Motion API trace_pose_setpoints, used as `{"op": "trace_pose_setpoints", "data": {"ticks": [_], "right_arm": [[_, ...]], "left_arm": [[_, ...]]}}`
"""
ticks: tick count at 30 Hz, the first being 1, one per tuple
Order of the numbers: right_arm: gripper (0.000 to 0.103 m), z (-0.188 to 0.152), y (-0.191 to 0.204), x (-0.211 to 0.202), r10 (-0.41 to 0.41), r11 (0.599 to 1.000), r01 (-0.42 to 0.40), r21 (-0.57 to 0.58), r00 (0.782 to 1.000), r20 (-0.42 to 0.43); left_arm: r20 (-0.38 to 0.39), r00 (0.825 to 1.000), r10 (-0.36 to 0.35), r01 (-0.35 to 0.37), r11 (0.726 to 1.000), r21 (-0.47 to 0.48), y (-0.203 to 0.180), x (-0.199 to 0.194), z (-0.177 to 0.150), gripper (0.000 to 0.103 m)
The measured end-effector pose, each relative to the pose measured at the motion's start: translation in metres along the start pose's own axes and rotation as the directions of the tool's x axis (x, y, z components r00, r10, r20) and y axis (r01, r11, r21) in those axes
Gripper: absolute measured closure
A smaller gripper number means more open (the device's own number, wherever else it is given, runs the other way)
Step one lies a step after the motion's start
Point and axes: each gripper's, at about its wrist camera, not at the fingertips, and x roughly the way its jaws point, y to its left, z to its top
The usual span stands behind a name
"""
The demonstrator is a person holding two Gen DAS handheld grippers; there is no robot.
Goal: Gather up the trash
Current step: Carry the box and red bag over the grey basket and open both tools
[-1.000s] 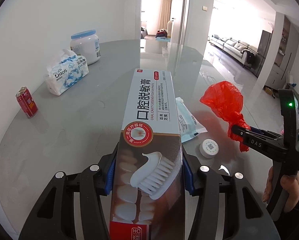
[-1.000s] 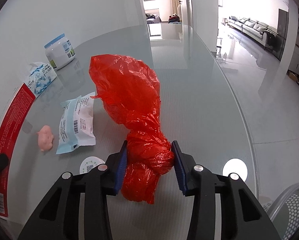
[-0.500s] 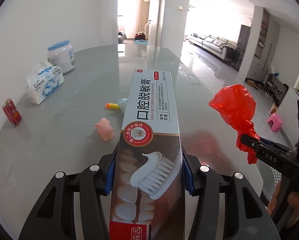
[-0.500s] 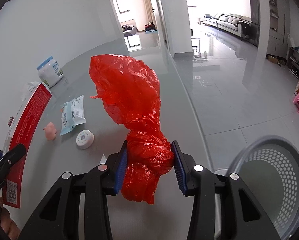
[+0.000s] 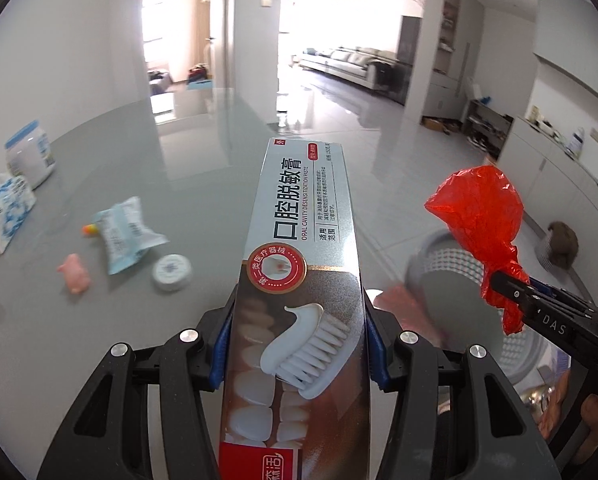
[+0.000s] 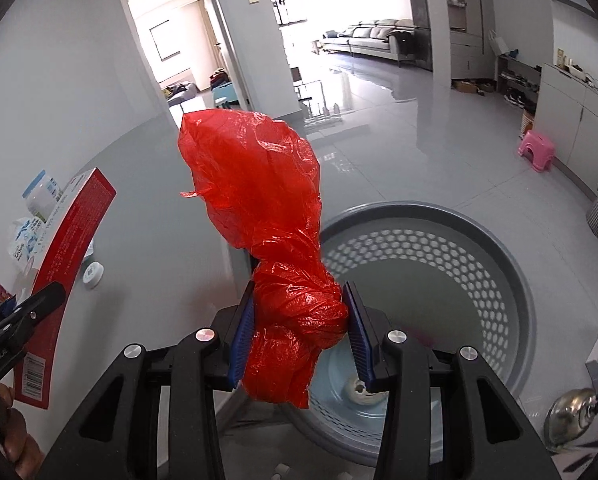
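Glossy grey desk [image 5: 147, 320] ran back toward a bright hallway, with a sofa far behind in the living room.

At the right claw [image 6: 299, 330] the blue pads were clenched on the knotted waist of a red plastic bag [image 6: 259, 200], its crinkled top standing above the jaws and a short tail hanging below. It looked nearly weightless, soft and a little slippery; the knot was the sensible place to hold, since loose film would likely slide or tear. Beneath and just beyond it sat a grey perforated wastebasket [image 6: 511, 264] on the floor beside the desk's edge (something pale already lay in its bottom).

The left claw [image 5: 297, 344] was shut across the width of a toothpaste box [image 5: 307, 216], which pointed forward along the fingers, over the desk. As thin cardboard it was probably light and stiff lengthwise but crushable across the faces, so gripping the narrow sides near one end suited it.

Farther out on the desk lay a blue-white wrapper [image 5: 125, 232], a round white cap [image 5: 172, 272], a pink scrap [image 5: 74, 279], a tissue pack [image 5: 5, 212] and a white jar [image 5: 29, 156].
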Motion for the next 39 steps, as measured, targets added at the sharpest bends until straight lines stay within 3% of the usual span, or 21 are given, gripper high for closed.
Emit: {"op": "trace_pose_setpoints", "data": {"ticks": [9, 15, 27, 39], "right_arm": [[0.062, -0.024, -0.071, -0.025, -0.123, 0.985, 0.122, 0.125, 0.992, -0.001], [0.062, -0.037, -0.088, -0.029, -0.170, 0.972, 0.171, 0.161, 0.985, -0.023], [0.062, -0.043, -0.100, -0.003, -0.183, 0.963, 0.199, 0.182, 0.978, -0.101], [0.061, -0.037, -0.112, 0.014, -0.175, 0.962, 0.195, 0.189, 0.977, -0.121]], "left_arm": [[-0.071, 0.987, -0.145, 0.154, 0.979, 0.132, -0.082, 0.033, -0.005, 0.052], [-0.128, 0.970, -0.208, 0.231, 0.953, 0.198, -0.125, 0.053, -0.008, 0.052], [-0.223, 0.948, -0.227, 0.280, 0.928, 0.245, -0.164, 0.095, -0.018, 0.052], [-0.255, 0.944, -0.212, 0.275, 0.930, 0.246, -0.177, 0.116, -0.015, 0.051]]}}
